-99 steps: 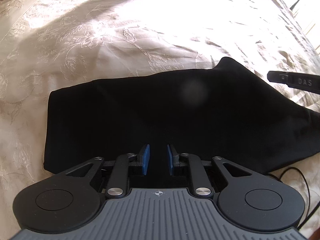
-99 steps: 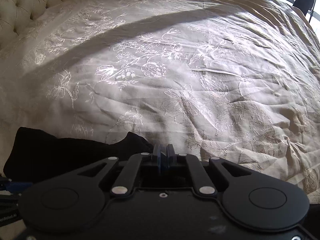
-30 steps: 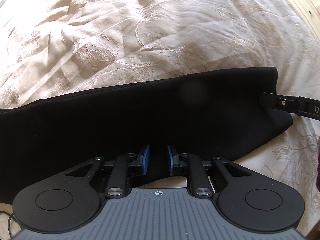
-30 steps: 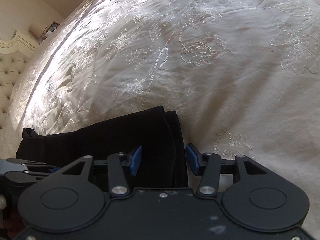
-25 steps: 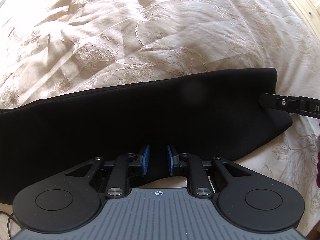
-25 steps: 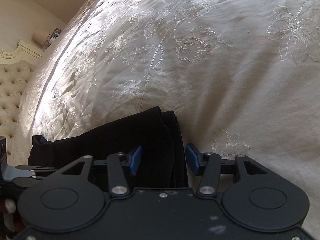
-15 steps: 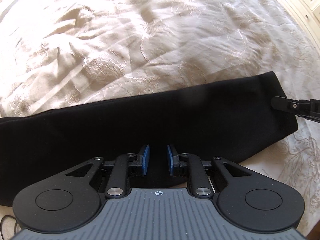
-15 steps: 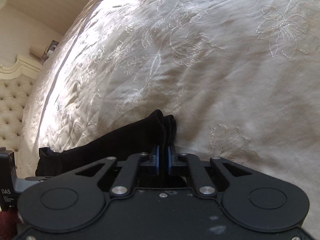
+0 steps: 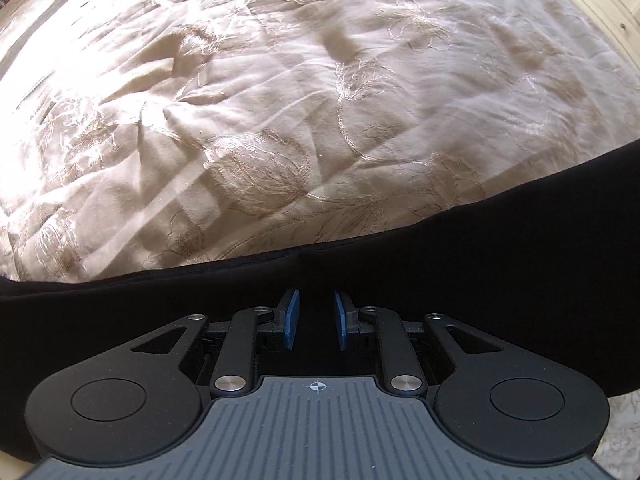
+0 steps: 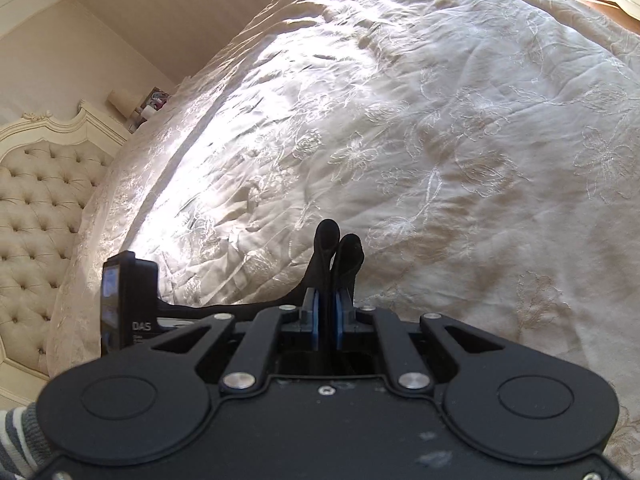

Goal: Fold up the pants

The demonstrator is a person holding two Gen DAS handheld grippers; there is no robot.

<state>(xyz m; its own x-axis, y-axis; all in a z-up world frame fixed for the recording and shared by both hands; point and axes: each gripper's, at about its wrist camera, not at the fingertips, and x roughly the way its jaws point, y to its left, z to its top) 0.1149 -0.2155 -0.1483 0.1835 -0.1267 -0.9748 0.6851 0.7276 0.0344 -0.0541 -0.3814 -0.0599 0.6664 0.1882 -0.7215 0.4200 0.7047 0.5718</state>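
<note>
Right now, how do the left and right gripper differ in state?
Left gripper: blue pads apart with a clear gap, nothing pinched; the black pants lie beyond and beneath it in a long band. Right gripper: pads closed on the pants, with two rounded folds of cloth sticking out past the fingertips, raised off the bedspread. Shared: both have blue pads and sit at the same black garment.

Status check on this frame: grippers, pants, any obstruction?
Right gripper shut on black pants, edge bunched past the pads. Left gripper open over the pants, gripping nothing. Pants stretched across bedspread. No obstruction seen.
</note>
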